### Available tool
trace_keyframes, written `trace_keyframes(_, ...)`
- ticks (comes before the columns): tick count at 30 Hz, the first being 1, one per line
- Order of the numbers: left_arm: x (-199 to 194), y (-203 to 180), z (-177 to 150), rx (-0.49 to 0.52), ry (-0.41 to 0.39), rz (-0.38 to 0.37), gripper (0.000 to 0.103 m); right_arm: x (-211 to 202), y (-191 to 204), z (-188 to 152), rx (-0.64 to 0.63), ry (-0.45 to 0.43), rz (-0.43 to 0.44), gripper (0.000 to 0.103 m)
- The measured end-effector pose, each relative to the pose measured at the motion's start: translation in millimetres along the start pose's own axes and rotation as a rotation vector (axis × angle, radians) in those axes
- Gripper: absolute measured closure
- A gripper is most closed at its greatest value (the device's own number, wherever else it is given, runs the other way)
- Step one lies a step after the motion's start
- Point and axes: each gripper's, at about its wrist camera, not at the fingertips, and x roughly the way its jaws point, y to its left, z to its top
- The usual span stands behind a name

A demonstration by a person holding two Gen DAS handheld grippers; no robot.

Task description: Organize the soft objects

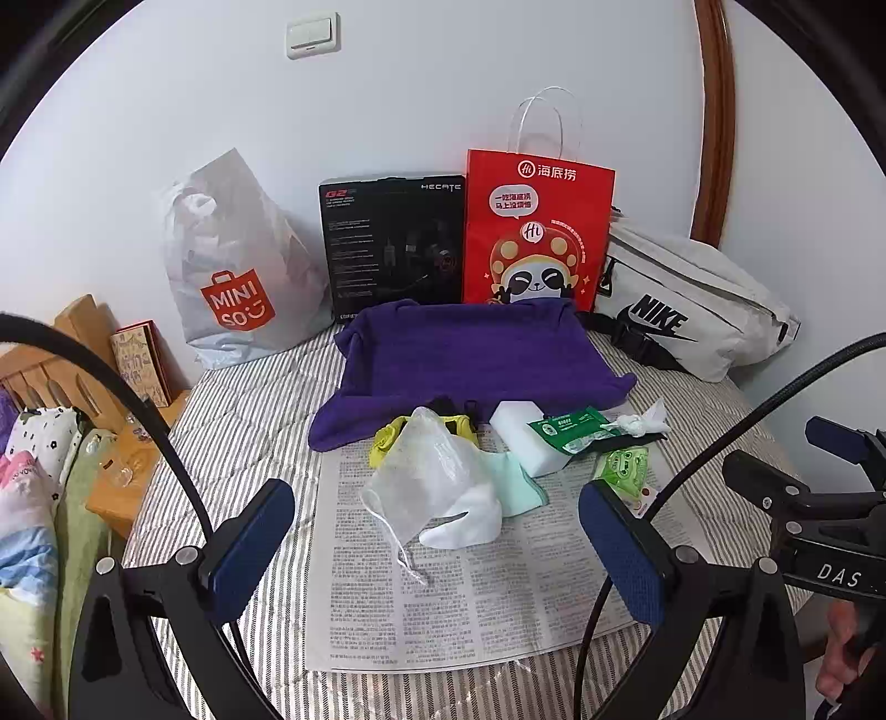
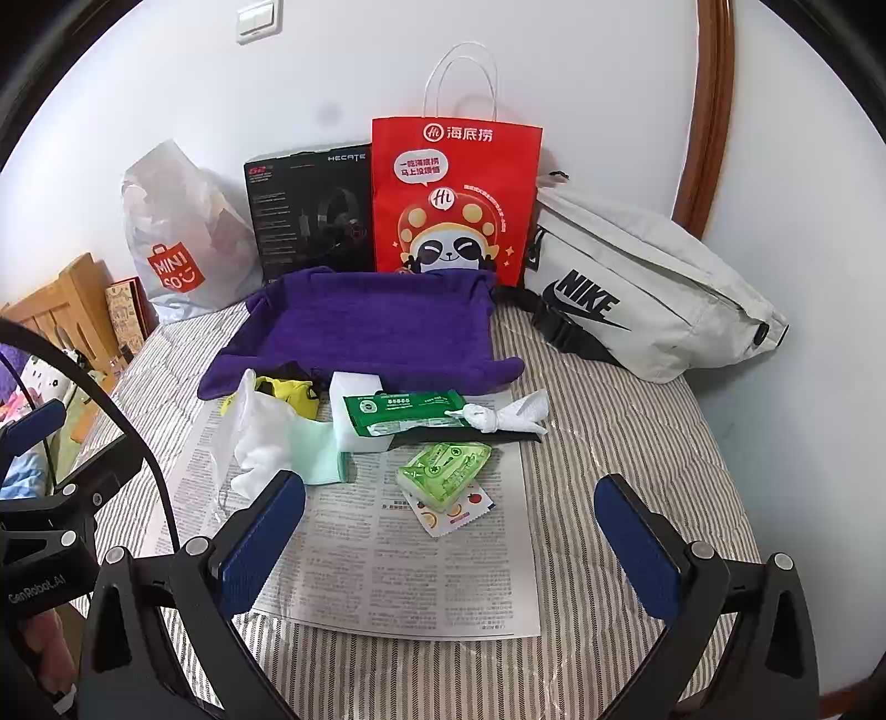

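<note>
Pale white wall [image 1: 443, 72] with a light switch [image 1: 312, 36], curved wooden frame [image 1: 717, 111] at right, striped bedcover [image 2: 609, 432], wooden headboard [image 1: 50, 360] at left.

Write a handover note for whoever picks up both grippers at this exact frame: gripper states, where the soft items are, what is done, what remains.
Left gripper: open, empty, above the newspaper.
Right gripper: open, empty, also over the newspaper.
Purple fabric tray: behind the pile, nothing visible inside.
Soft items all lie on the newspaper's far end: mesh drawstring pouch, white sponge block, green wipes pack, knotted white cloth, green gel pack.
Done: nothing yet.
Left: probably move every item into the tray.
</note>
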Motion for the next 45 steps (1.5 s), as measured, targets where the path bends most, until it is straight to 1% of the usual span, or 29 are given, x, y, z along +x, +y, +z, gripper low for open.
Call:
trace_keyframes(5, -0.4, 0.3, -1.0, -0.004, -0.003, 0.004, 0.000, -1.4, -0.2, 0.3, 0.003, 0.000, 0.000, 0.000)
trace_keyframes(8, -0.1, 0.5, -1.8, -0.007, 0.000, -0.009, 0.000, -1.9, 0.4, 1.5, 0.003, 0.001, -0.003, 0.000)
trace_keyframes(26, 2.0, 5.8, -5.6, -0.019, 0.011, 0.004, 0.000, -4.4, 1.0, 1.5, 0.000, -0.004, -0.001, 0.000)
trace_keyframes(33, 2.0, 5.5, -6.0, -0.015, 0.012, 0.006, 0.000, -5.5, 1.8, 1.8, 0.001, -0.005, -0.004, 0.000)
trace_keyframes(35, 0.9, 6.4, -7.2, -0.014, 0.008, 0.019, 0.000, -5.5, 1.9, 1.8, 0.000, -0.005, -0.004, 0.000)
trace_keyframes(45, -0.5, 1.9, -7.7, 0.000, 0.010, 0.008, 0.000, -7.1, 0.1, 2.3, 0.006, -0.003, -0.009, 0.000)
